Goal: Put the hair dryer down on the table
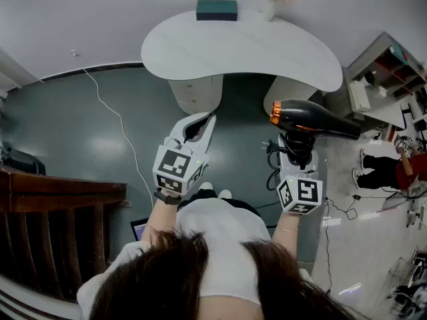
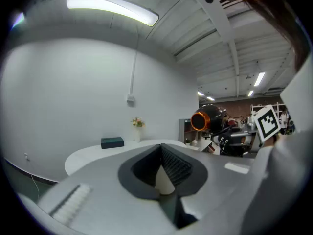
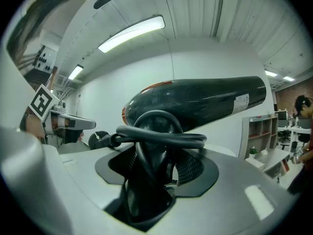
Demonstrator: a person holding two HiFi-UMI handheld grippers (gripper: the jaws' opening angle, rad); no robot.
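The right tool (image 3: 156, 151) has its jaws set wide and pressed on the handle (image 3: 146, 180) of the black hair dryer (image 1: 313, 120), with the cord (image 3: 161, 137) looped round that handle just above the jaws. The barrel lies about level above the grip, its orange-ringed end turned toward the left tool (image 1: 203, 120). That left tool is closed on itself and carries nothing.

The dryer hangs in the air, short of the white bench (image 1: 200, 52) and off its right-hand end as the head view shows it, so it is over the floor and not yet over the top.

The step in hand looks like the carry to the bench. To do it well, bring the dryer forward and inward until it is above the bare middle of the top, well clear of the curved edge and apart from the dark box (image 1: 216, 9) and the vase of flowers (image 1: 270, 5) at the far side. Lower it slowly and tip it so barrel and handle both rest on the surface — a round barrel may roll if only one point touches. Spread the jaws only once the bench bears the weight, and draw back straight so the cord loop does not snag.
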